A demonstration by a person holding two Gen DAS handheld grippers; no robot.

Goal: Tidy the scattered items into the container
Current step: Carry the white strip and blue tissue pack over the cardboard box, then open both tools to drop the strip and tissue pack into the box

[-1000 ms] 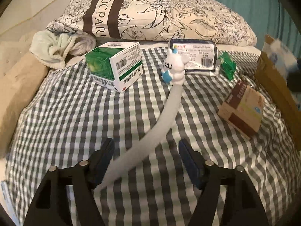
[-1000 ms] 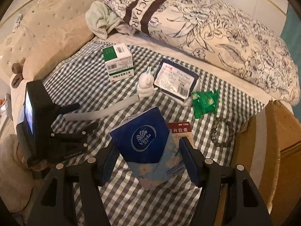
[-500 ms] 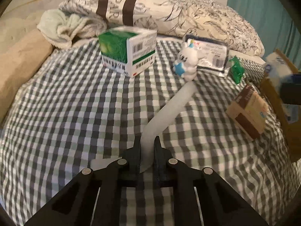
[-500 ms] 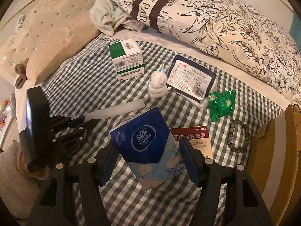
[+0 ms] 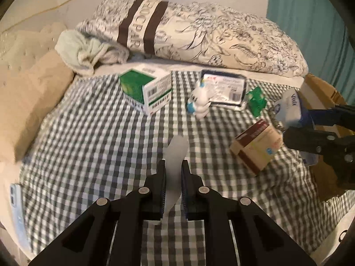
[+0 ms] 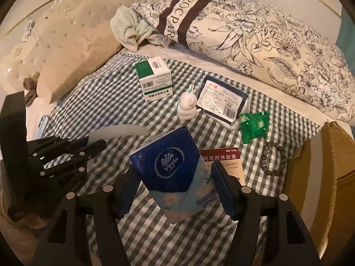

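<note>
My left gripper (image 5: 173, 173) is shut on a long white strip (image 5: 175, 155), held lifted over the checked blanket; it also shows in the right wrist view (image 6: 119, 132). My right gripper (image 6: 175, 177) is shut on a blue Vinda tissue pack (image 6: 175, 168), held above the blanket beside the cardboard box (image 6: 321, 168). On the blanket lie a green-white box (image 5: 147, 93), a white bunny figure (image 5: 199, 106), a dark flat packet (image 5: 224, 88), a green sachet (image 5: 256, 99), a red-brown capsule box (image 5: 255, 148) and a bead bracelet (image 6: 274, 160).
A floral pillow (image 6: 255, 33) and a pale green towel (image 6: 131, 30) lie at the back. A beige cushion (image 5: 24, 102) is at the left. A phone (image 5: 16, 201) lies at the blanket's left edge.
My left gripper shut on the white strip and lifted it off the blanket, away from the bunny. My right gripper kept the tissue pack and shifted a little.
</note>
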